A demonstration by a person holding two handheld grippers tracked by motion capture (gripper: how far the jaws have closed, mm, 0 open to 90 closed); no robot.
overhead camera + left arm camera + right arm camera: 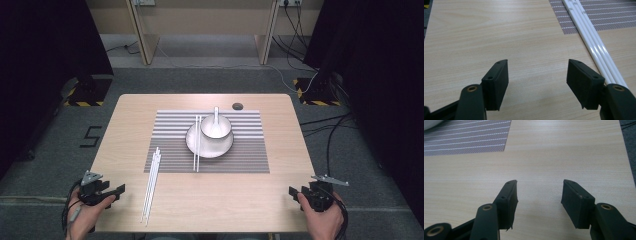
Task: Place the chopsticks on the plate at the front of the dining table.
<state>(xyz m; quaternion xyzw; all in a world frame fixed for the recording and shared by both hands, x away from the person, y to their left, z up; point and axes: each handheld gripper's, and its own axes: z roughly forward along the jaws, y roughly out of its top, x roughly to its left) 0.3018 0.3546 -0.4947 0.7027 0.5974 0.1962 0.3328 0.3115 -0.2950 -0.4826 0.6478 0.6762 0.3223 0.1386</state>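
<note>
Starting at the left, our left gripper [116,192] rests at the near left corner of the table [125,120], jaws spread wide and holding nothing. Just beside it lie the loose white chopsticks [151,186], their far ends on the striped placemat [250,150] and their near ends on bare wood; the left gripper view shows them close to the right-hand jaw, apart from it. At the mat's centre a white plate [192,141] carries a bowl [222,127] with a spoon [216,116] in it, and a second pair of chopsticks [197,150] lies across the plate's left rim. Our right gripper [295,193] waits at the near right corner, also wide open and empty. We judge the loose chopsticks not yet handled; that pickup seems to remain.
</note>
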